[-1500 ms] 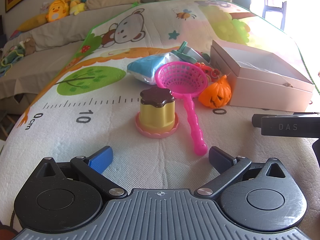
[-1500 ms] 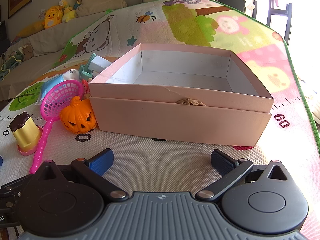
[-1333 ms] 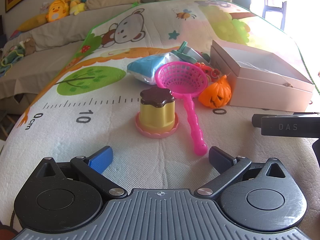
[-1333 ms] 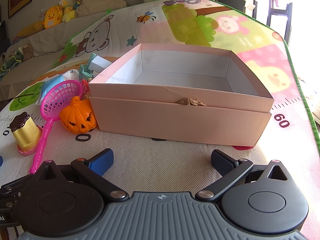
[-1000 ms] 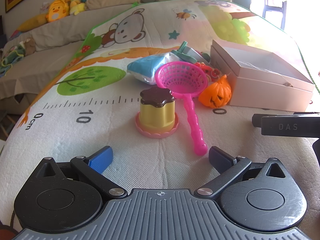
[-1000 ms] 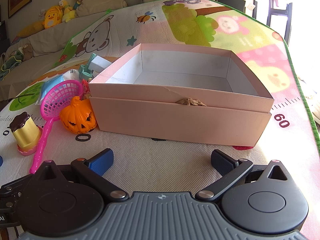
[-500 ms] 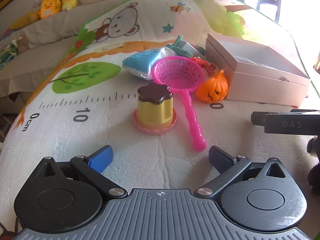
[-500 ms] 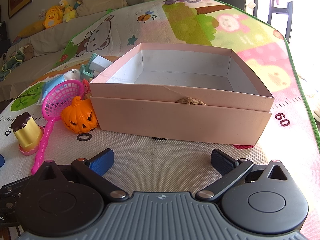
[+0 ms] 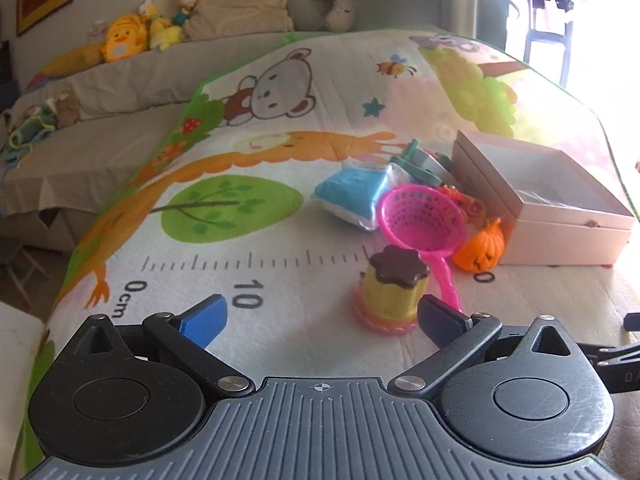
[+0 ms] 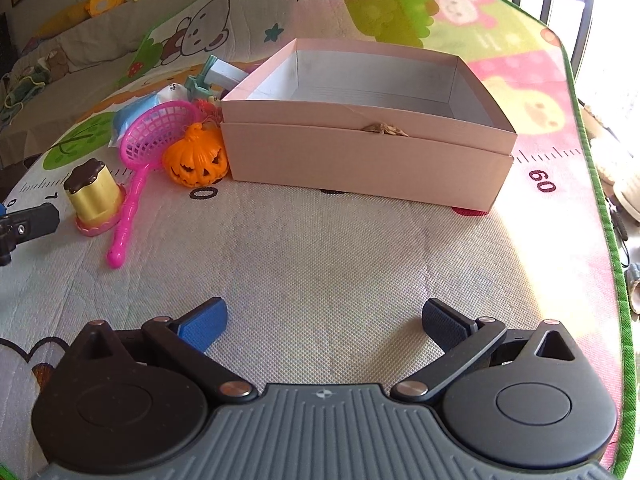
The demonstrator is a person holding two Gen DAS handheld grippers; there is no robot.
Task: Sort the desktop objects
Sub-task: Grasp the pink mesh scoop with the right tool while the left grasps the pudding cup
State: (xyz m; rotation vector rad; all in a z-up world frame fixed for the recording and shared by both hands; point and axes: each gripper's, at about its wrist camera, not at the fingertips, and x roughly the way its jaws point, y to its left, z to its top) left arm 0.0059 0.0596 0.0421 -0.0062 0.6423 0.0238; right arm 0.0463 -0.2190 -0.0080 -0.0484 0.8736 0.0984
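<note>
A yellow pudding toy [image 9: 392, 292] with a brown top stands on a pink saucer, just ahead of my open left gripper [image 9: 320, 320], near its right finger. Beside it lie a pink toy net [image 9: 424, 220], an orange pumpkin [image 9: 480, 250], a blue packet [image 9: 354, 196] and a teal toy [image 9: 418, 160]. An open pink box [image 10: 368, 120], empty inside, stands ahead of my open right gripper [image 10: 322, 324]. The pudding toy [image 10: 94, 194], net [image 10: 154, 140] and pumpkin [image 10: 196, 162] lie to its left.
The toys lie on a cartoon play mat [image 9: 248, 224] with a printed ruler. A sofa with plush toys [image 9: 120, 40] runs behind it. The left gripper's finger [image 10: 28, 222] shows at the right wrist view's left edge.
My left gripper has swung left and moved forward, so the pudding toy now sits close to its right finger. My right gripper has risen and pulled back a little from the box.
</note>
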